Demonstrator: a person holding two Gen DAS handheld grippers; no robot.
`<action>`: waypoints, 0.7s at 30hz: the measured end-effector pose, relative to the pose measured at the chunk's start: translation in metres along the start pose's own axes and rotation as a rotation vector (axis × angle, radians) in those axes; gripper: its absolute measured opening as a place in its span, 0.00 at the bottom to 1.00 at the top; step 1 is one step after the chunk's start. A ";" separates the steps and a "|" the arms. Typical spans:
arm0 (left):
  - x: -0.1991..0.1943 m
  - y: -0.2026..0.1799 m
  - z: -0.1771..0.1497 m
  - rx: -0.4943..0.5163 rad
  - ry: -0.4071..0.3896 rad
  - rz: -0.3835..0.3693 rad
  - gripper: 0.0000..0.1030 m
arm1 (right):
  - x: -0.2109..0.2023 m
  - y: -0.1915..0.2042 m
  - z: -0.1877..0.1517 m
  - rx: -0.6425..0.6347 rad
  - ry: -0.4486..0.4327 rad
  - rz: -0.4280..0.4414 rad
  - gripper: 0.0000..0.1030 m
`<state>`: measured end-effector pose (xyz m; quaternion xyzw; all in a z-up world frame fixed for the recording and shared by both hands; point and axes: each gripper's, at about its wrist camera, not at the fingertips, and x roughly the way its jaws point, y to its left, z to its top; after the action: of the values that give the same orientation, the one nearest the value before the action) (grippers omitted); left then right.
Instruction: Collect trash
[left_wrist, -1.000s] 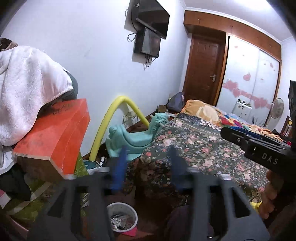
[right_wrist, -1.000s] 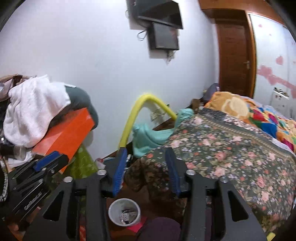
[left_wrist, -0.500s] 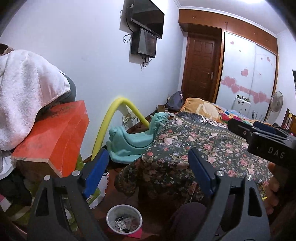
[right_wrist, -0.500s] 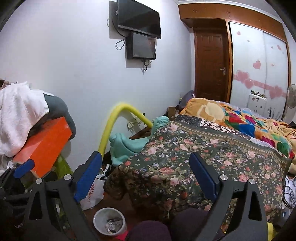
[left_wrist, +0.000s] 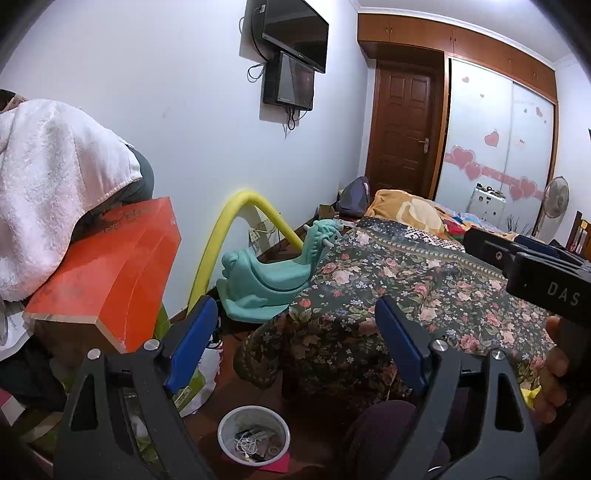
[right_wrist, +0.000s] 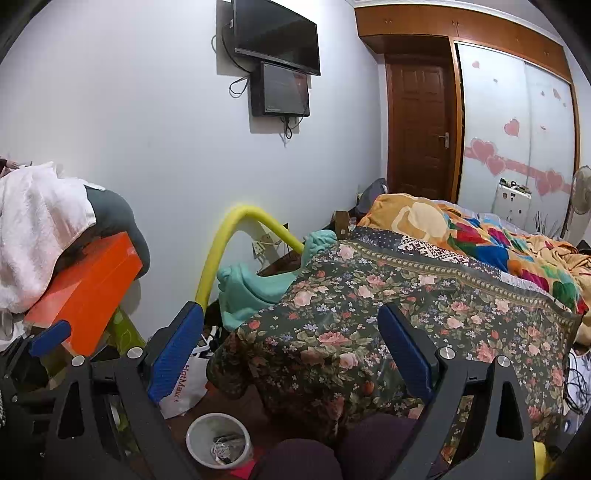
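Observation:
A small white trash bin (left_wrist: 253, 435) with cords and scraps in it stands on the brown floor by the bed corner; it also shows in the right wrist view (right_wrist: 218, 440). My left gripper (left_wrist: 291, 347) is open and empty, held high above the bin. My right gripper (right_wrist: 291, 350) is open and empty, also above the bin. The right gripper's body (left_wrist: 535, 266) shows at the right of the left wrist view. The left gripper's fingertip (right_wrist: 50, 338) shows at the left of the right wrist view. A pink paper scrap (left_wrist: 275, 463) lies by the bin.
A bed with a floral cover (left_wrist: 406, 295) fills the right. A teal rocking toy (left_wrist: 266, 273) and a yellow foam tube (left_wrist: 236, 221) stand by the wall. An orange box (left_wrist: 107, 269) under white towels (left_wrist: 48, 177) sits left. A white plastic bag (right_wrist: 184, 384) lies on the floor.
Both grippers have opened wide from a narrow gap. Both views have tilted and pulled back slightly, showing more of the room.

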<state>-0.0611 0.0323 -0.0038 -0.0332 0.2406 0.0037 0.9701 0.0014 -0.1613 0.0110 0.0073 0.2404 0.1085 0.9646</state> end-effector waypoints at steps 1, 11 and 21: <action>0.001 -0.001 0.000 0.004 0.003 -0.001 0.85 | 0.001 -0.001 0.000 0.001 0.002 0.001 0.91; 0.009 -0.009 -0.001 0.028 0.018 -0.010 0.90 | 0.002 -0.005 0.003 0.011 0.004 -0.001 0.91; 0.011 -0.011 0.000 0.023 0.019 -0.017 0.94 | 0.002 -0.010 0.004 0.017 0.004 0.000 0.91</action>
<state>-0.0512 0.0212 -0.0079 -0.0243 0.2494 -0.0076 0.9681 0.0070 -0.1704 0.0125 0.0155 0.2431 0.1066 0.9640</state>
